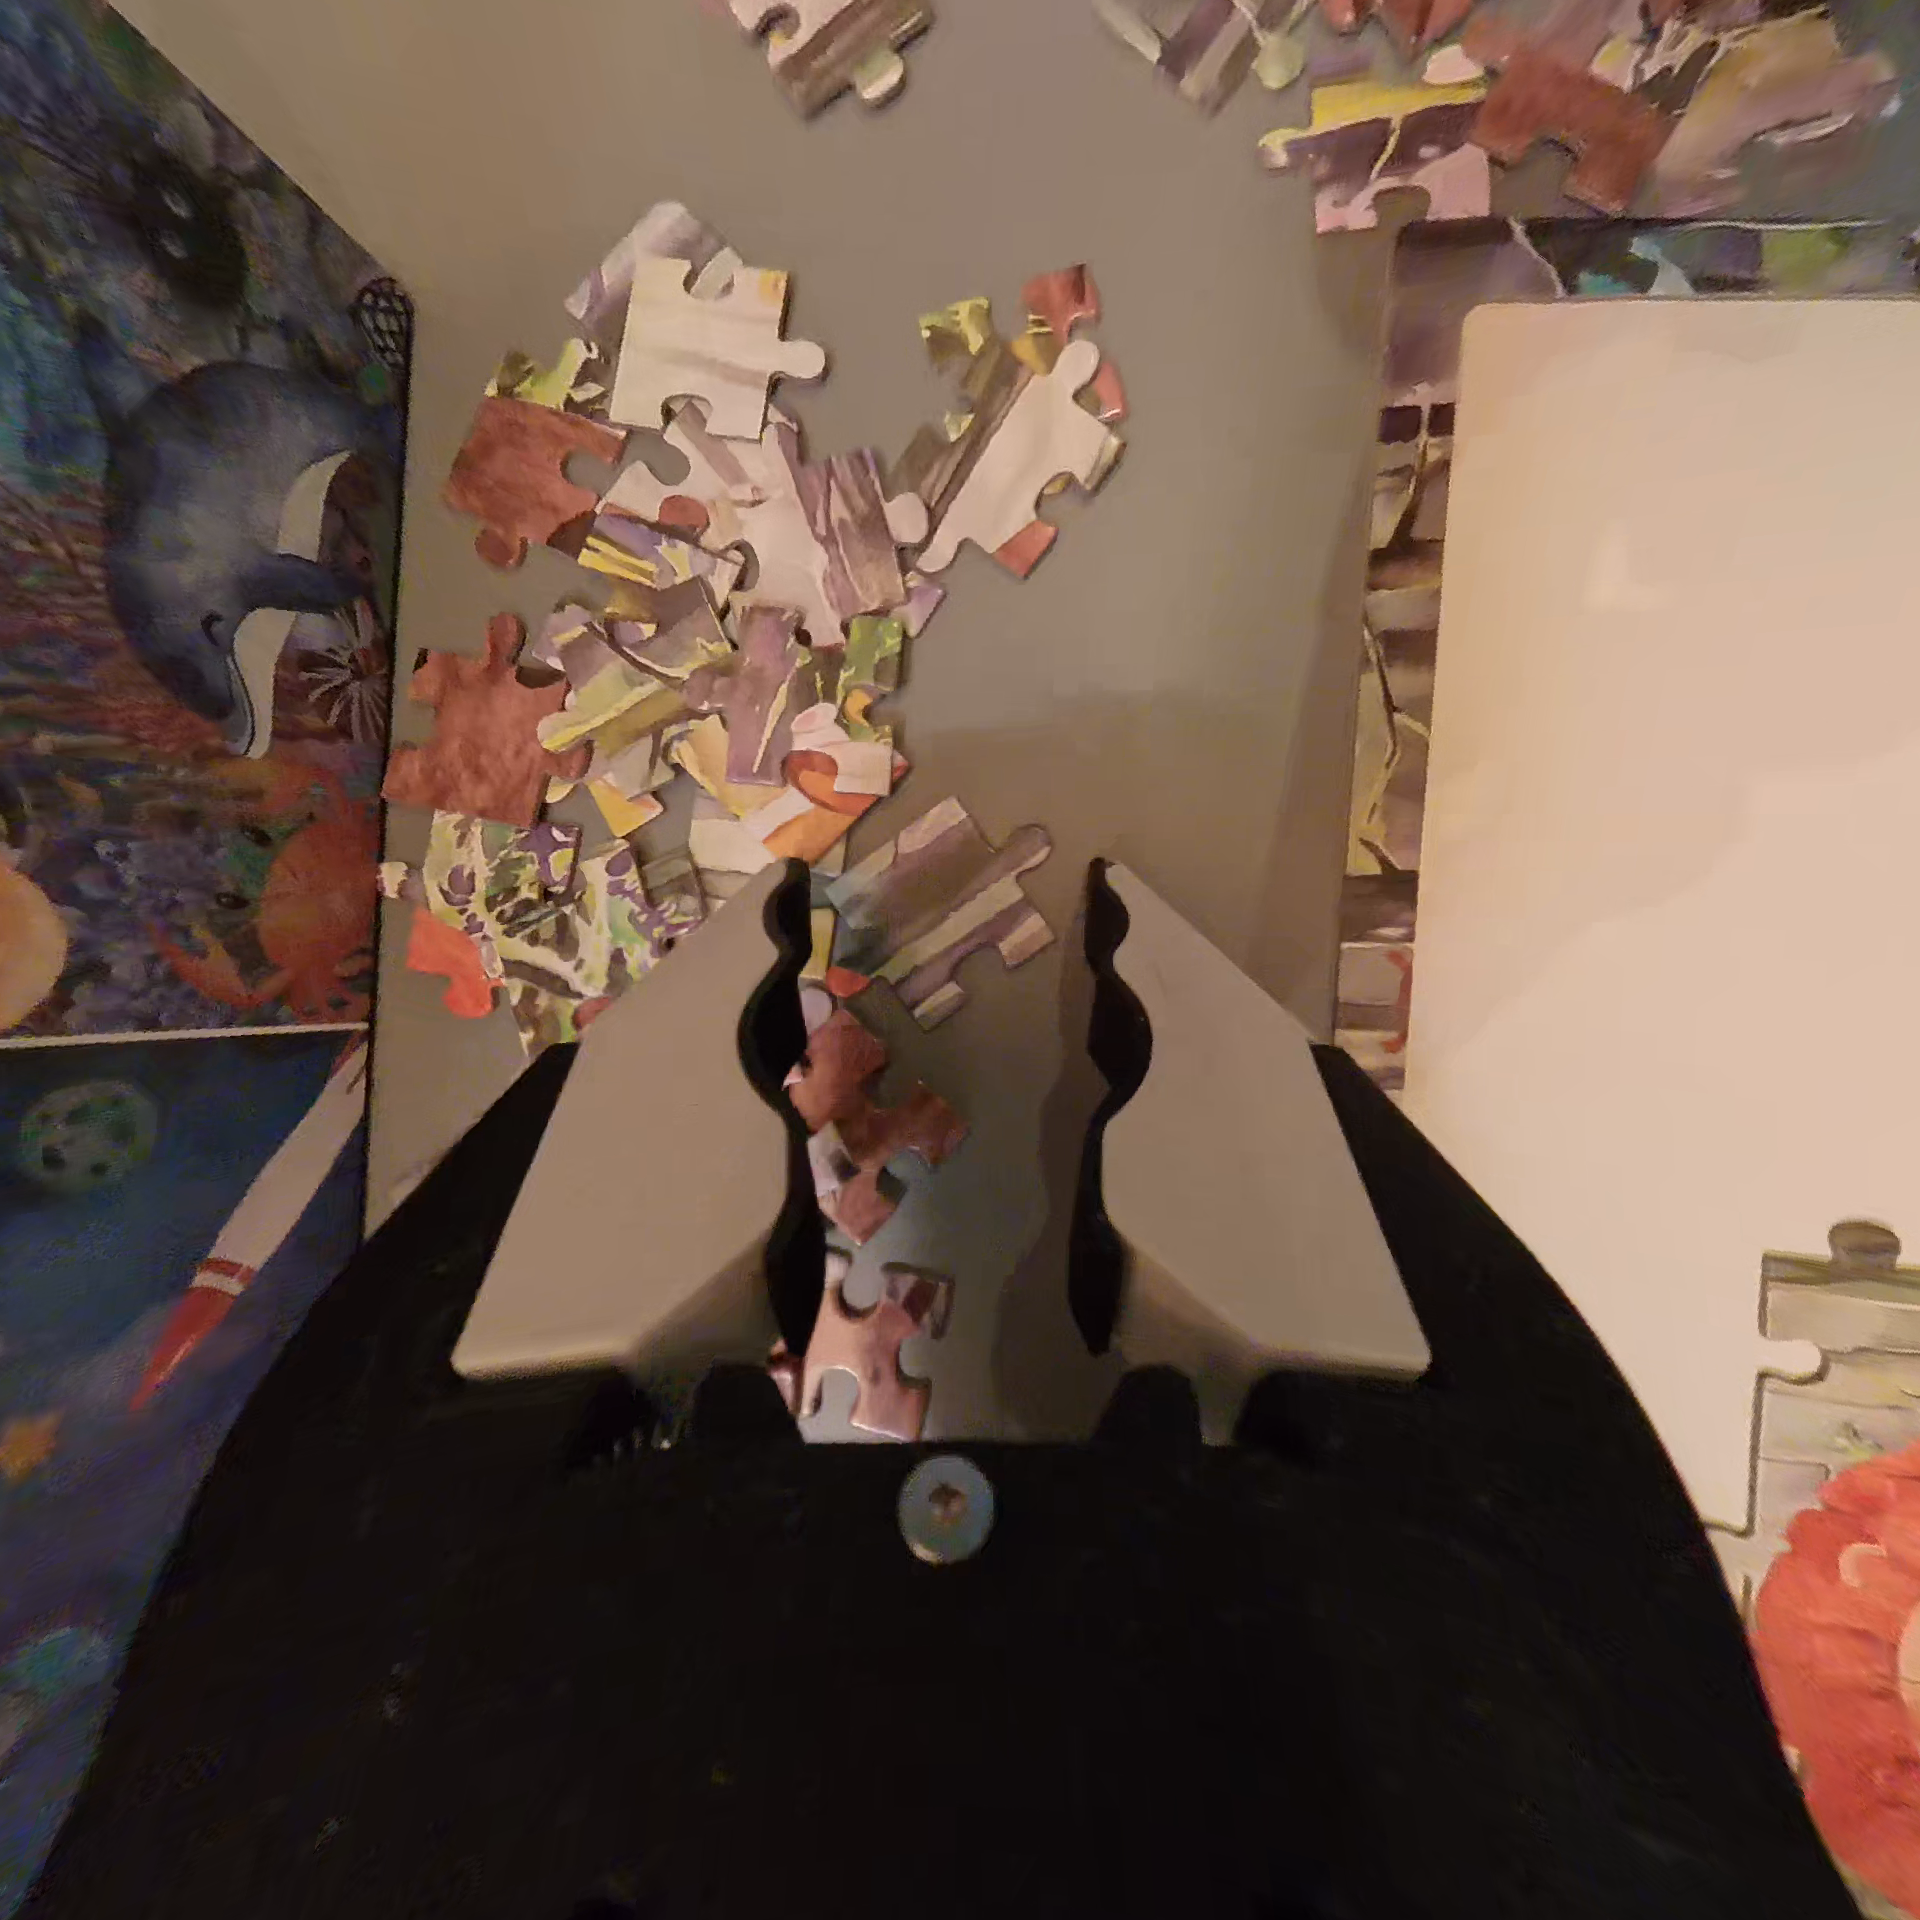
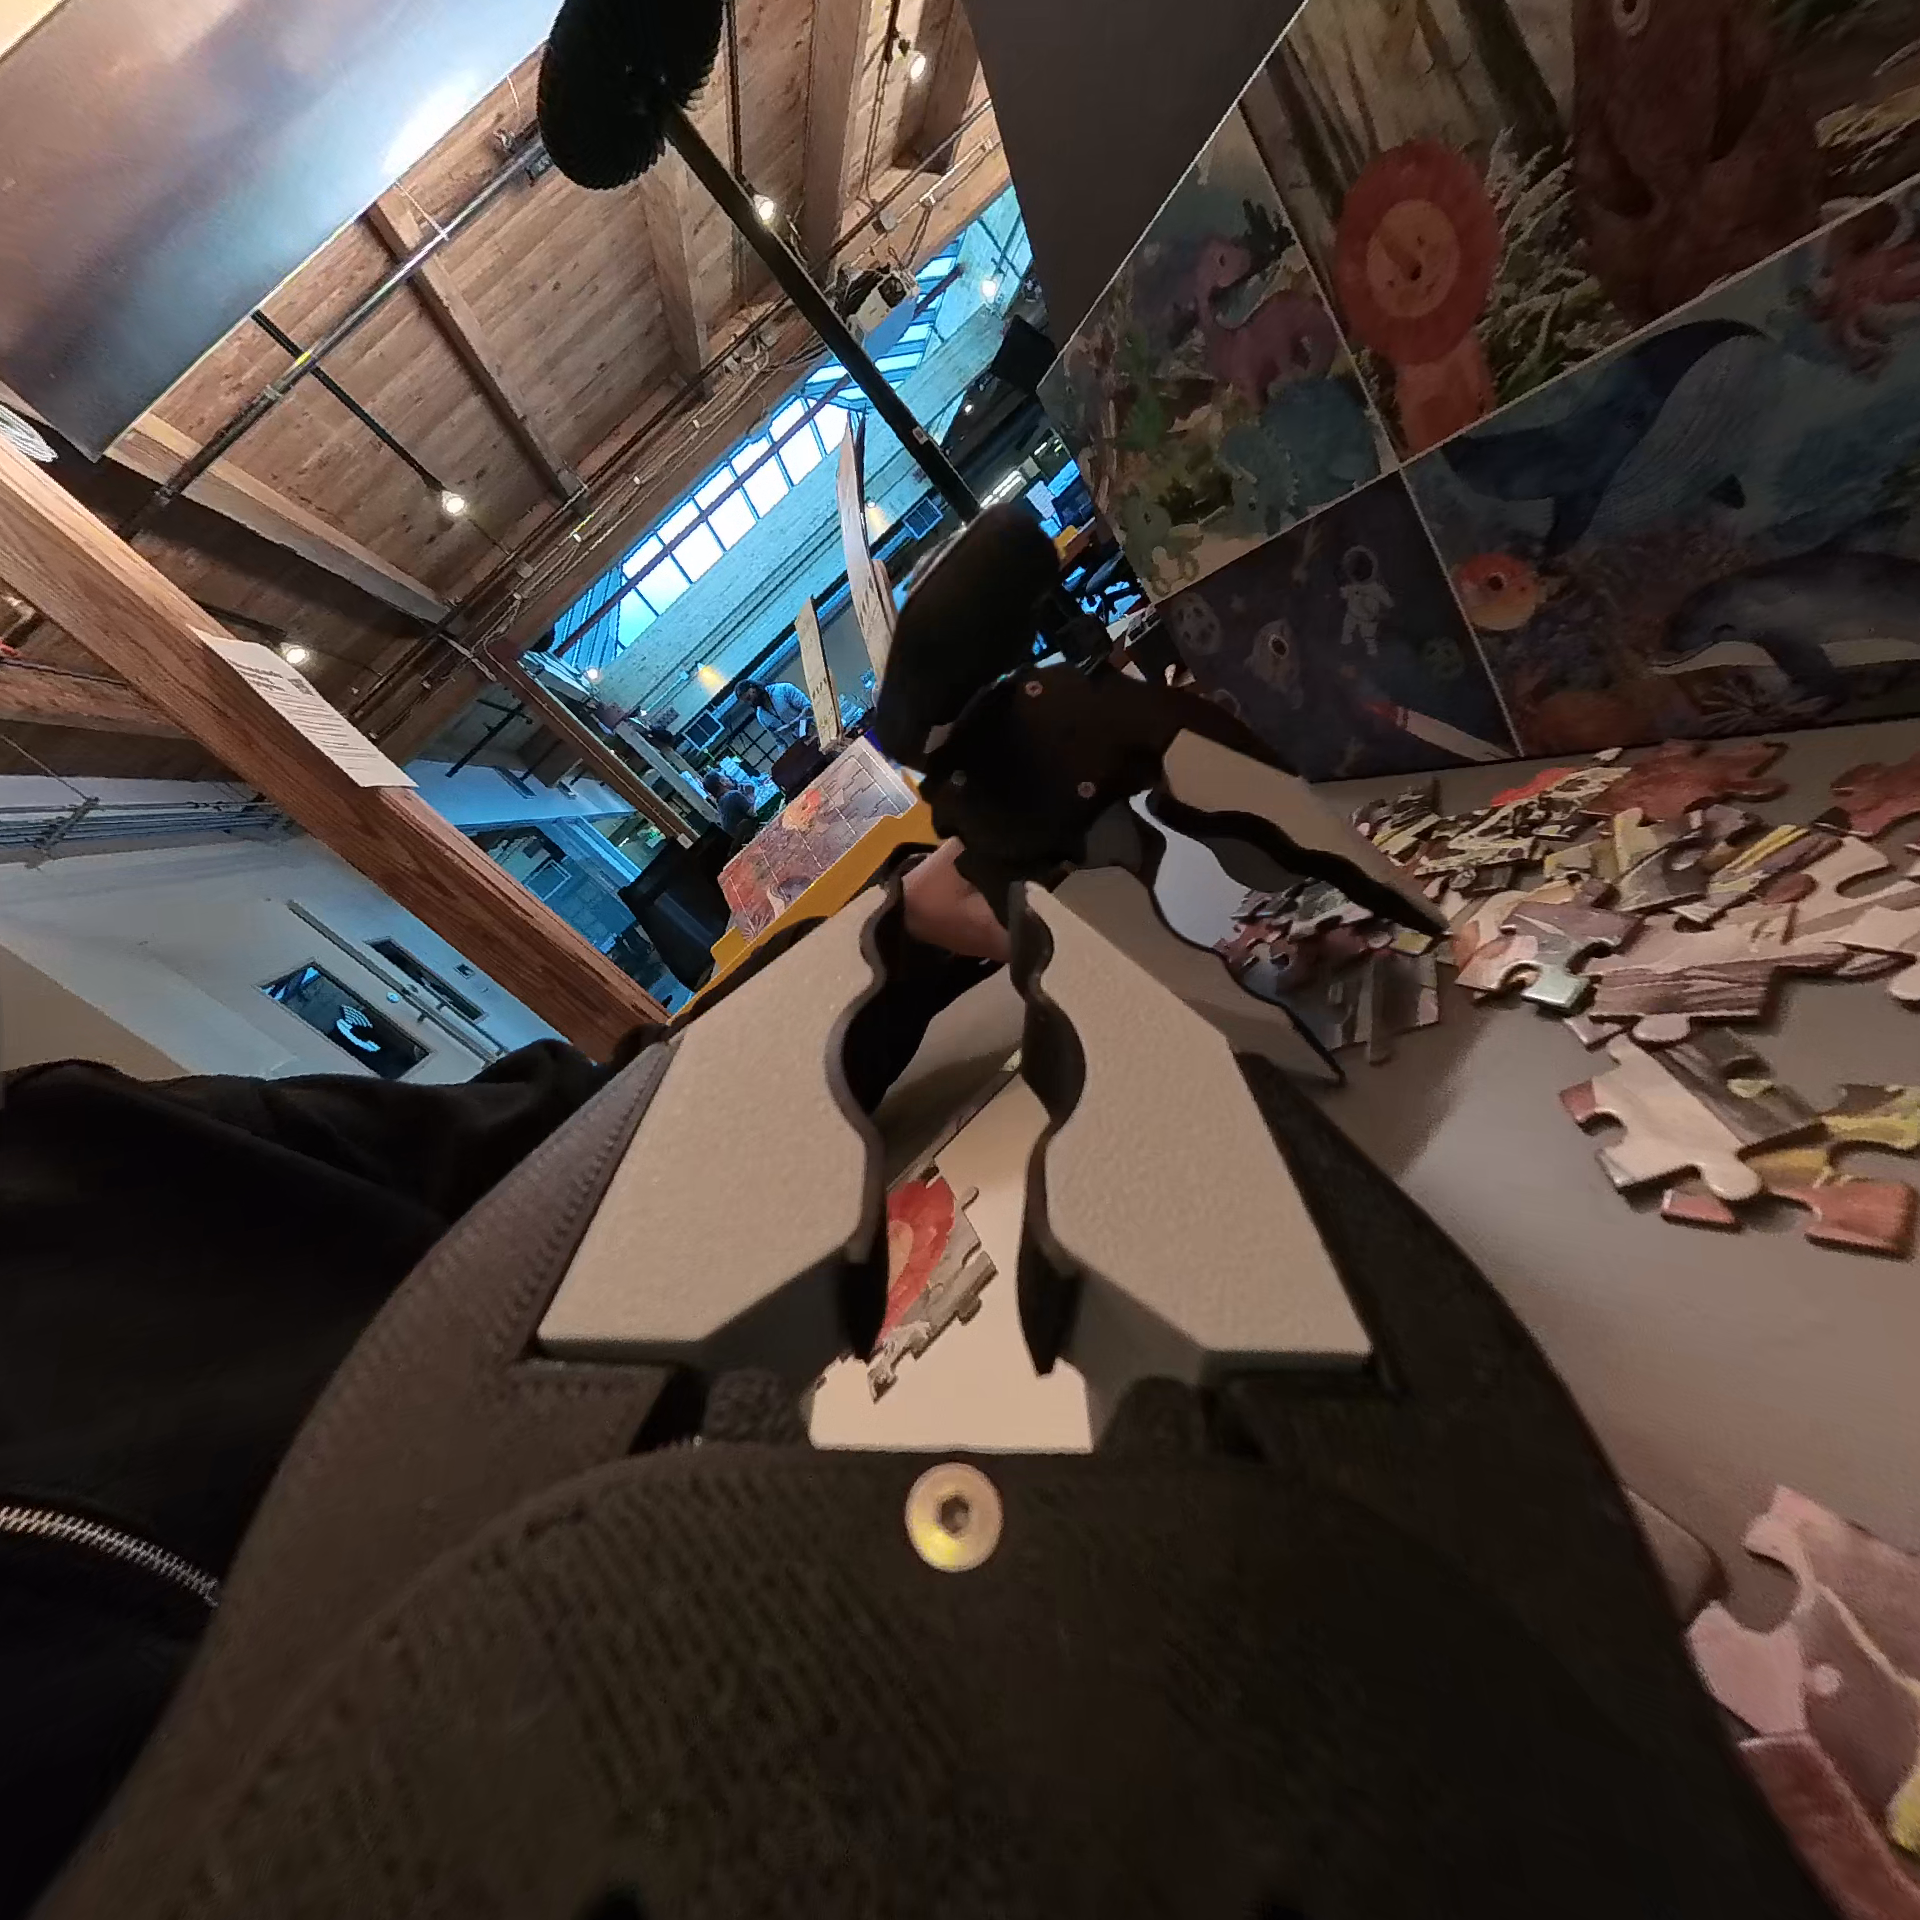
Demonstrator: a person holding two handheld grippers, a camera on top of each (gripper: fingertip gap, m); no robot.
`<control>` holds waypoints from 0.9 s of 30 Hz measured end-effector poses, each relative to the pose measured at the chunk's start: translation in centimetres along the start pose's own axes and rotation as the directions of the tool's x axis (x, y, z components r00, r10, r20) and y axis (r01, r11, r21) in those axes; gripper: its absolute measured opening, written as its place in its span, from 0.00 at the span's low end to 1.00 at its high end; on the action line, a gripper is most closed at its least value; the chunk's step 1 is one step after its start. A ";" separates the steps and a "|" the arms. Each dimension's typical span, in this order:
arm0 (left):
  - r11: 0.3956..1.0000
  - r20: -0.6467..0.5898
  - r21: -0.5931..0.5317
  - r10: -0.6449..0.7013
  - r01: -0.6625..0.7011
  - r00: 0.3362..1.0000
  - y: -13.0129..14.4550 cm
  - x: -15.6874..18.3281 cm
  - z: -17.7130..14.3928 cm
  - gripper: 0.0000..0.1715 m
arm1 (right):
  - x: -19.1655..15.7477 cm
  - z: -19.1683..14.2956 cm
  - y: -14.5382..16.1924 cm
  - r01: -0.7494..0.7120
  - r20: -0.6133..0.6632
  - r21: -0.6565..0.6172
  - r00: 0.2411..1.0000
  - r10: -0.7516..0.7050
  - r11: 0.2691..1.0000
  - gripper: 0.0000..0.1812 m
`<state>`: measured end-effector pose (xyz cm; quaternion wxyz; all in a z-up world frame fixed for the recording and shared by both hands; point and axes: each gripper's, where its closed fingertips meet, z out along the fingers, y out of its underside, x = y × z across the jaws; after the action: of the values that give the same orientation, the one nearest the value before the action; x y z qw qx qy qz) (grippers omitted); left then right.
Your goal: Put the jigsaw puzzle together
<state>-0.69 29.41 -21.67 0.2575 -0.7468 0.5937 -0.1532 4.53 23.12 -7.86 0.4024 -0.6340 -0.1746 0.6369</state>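
Note:
Loose jigsaw pieces lie in a pile (image 1: 686, 623) on the grey table (image 1: 1143, 623). My left gripper (image 1: 948, 878) is open and low over the near end of the pile. A purple-grey piece (image 1: 951, 914), a brown piece (image 1: 873, 1101) and a pink piece (image 1: 883, 1340) lie on the table between its fingers, not gripped. In the right wrist view the left gripper (image 2: 1382, 997) points down into the pile (image 2: 1662, 904). My right gripper (image 2: 954, 909) is tilted, slightly open and empty. Joined orange pieces (image 2: 925, 1247) on a white board show through its gap.
A white board (image 1: 1662, 831) lies at the right with joined pieces (image 1: 1849, 1507) at its near corner. More joined pieces (image 1: 1558, 114) lie at the far right. The picture-covered puzzle box (image 1: 187, 623) stands at the left; it also shows in the right wrist view (image 2: 1558, 416). There is about 15 cm between the tips of the two grippers.

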 end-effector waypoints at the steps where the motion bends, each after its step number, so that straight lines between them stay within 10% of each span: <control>1: 1.000 -0.008 -0.012 -0.007 0.006 1.000 0.1 0.0 0.0 0.31 | -0.1 0.0 -0.1 0.000 0.002 0.001 1.000 0.000 1.000 0.10; 11: 0.996 -0.121 0.023 -0.083 0.087 0.989 0.3 2.4 -0.6 0.18 | -0.6 -0.3 -0.6 -0.002 0.021 0.021 1.000 0.001 1.000 0.10; 27: 0.989 -0.049 0.004 -0.147 0.147 0.988 0.7 1.7 -0.5 0.28 | -0.3 -0.6 -0.7 -0.016 0.020 0.028 1.000 0.016 0.999 0.10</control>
<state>-1.07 27.59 -21.81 0.2340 -0.7836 0.5424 -0.1921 5.24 23.18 -7.25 0.4043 -0.6235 -0.1646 0.6486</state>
